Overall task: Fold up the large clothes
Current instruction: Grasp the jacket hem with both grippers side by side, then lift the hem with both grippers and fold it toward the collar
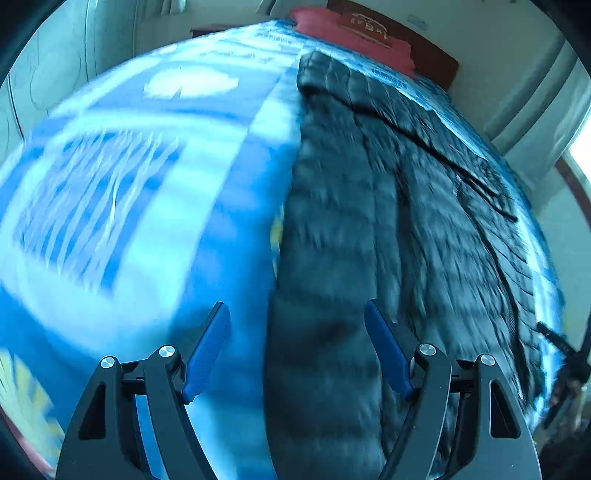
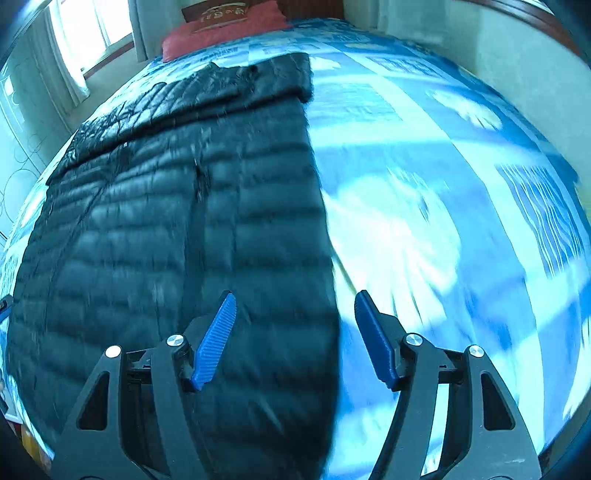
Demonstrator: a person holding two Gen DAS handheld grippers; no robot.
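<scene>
A large black quilted down coat (image 1: 369,206) lies flat on a bed with a blue and white patterned cover (image 1: 147,166). In the left wrist view my left gripper (image 1: 297,314) is open and empty, hovering over the coat's left edge near its lower end. In the right wrist view the coat (image 2: 184,221) fills the left half, and my right gripper (image 2: 295,302) is open and empty over the coat's right edge. A sleeve lies folded across the coat's far end (image 2: 229,88). Both views are motion-blurred.
A red pillow (image 2: 221,29) lies at the head of the bed by a dark wooden headboard (image 1: 424,48). A window with curtains (image 2: 85,33) is on one side. Walls close in around the bed. The other gripper shows at the right edge (image 1: 561,354).
</scene>
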